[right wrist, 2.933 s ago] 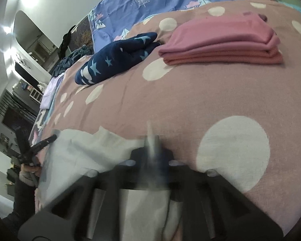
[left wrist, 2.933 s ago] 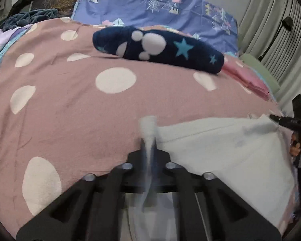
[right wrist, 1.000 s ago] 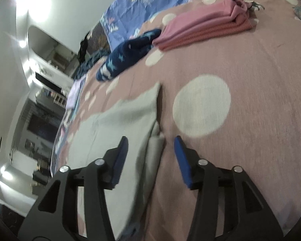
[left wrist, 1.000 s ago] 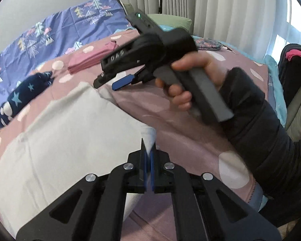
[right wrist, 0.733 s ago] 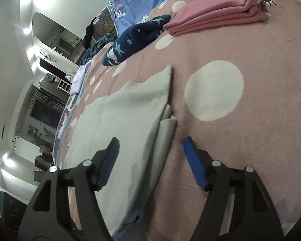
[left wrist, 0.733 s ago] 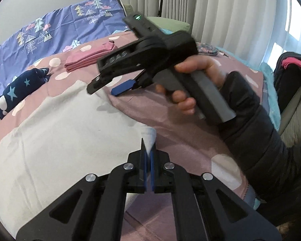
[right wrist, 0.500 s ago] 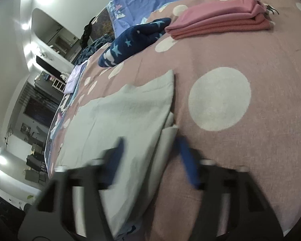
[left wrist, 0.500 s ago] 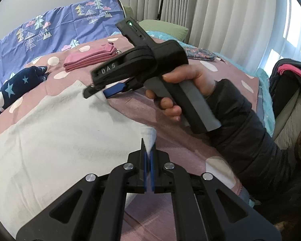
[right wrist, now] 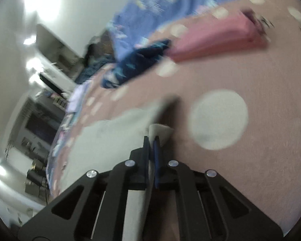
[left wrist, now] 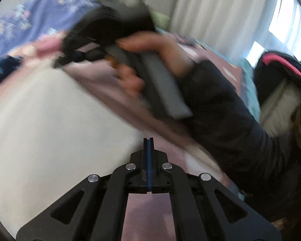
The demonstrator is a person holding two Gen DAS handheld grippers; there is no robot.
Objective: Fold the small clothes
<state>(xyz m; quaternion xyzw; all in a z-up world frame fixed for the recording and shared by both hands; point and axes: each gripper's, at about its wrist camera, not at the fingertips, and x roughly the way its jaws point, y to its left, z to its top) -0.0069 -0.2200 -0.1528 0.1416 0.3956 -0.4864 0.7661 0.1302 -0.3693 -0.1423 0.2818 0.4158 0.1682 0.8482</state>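
A white cloth (left wrist: 56, 124) lies spread on the pink dotted bedspread (right wrist: 260, 76); it also shows in the right wrist view (right wrist: 114, 136). My left gripper (left wrist: 148, 140) is shut with its blue pads together; whether cloth is still between them cannot be told. My right gripper (right wrist: 151, 138) is shut on a corner of the white cloth, which sticks up between its jaws. In the left wrist view the right gripper (left wrist: 102, 38) and the hand holding it are blurred, just above the cloth's far edge.
A folded pink garment stack (right wrist: 216, 40) and a navy star-print garment (right wrist: 138, 60) lie further back on the bed. A blue patterned pillow (right wrist: 156, 2) is behind them. A dark jacket with pink trim (left wrist: 281, 66) is at the right.
My right gripper has gone from open to shut on the cloth's corner. The white tip seen in my left gripper no longer shows. Both views are now blurred by motion.
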